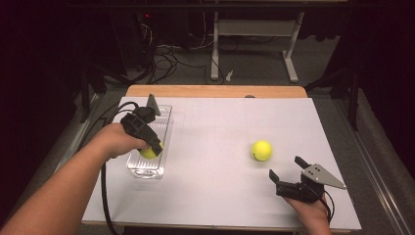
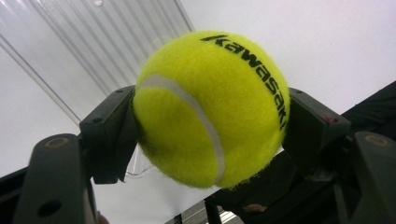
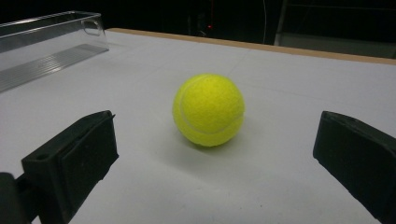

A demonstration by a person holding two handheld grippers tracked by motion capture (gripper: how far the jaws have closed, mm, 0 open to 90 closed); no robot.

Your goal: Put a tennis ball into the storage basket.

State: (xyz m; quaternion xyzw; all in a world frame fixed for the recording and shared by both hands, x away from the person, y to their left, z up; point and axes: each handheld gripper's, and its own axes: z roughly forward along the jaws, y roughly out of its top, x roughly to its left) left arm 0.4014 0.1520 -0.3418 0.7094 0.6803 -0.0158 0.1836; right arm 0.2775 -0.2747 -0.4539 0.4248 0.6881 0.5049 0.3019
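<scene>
My left gripper [image 1: 151, 149] is shut on a yellow tennis ball [image 2: 210, 107] and holds it over the near end of a clear plastic tray [image 1: 164, 122] at the table's left. In the left gripper view both pads press the ball's sides, with the tray's ribbed floor [image 2: 116, 42] behind. A second tennis ball [image 1: 262, 150] rests on the white table right of centre. My right gripper [image 1: 288, 169] stands open near the front right edge, jaws pointed at that ball [image 3: 208, 109], which lies a short way beyond the fingertips.
The white table top [image 1: 220, 127] has a wooden far edge [image 1: 215, 91]. Beyond it are a desk frame [image 1: 254, 34] and cables on the floor. The left gripper's black cable [image 1: 104, 191] trails off the front left edge.
</scene>
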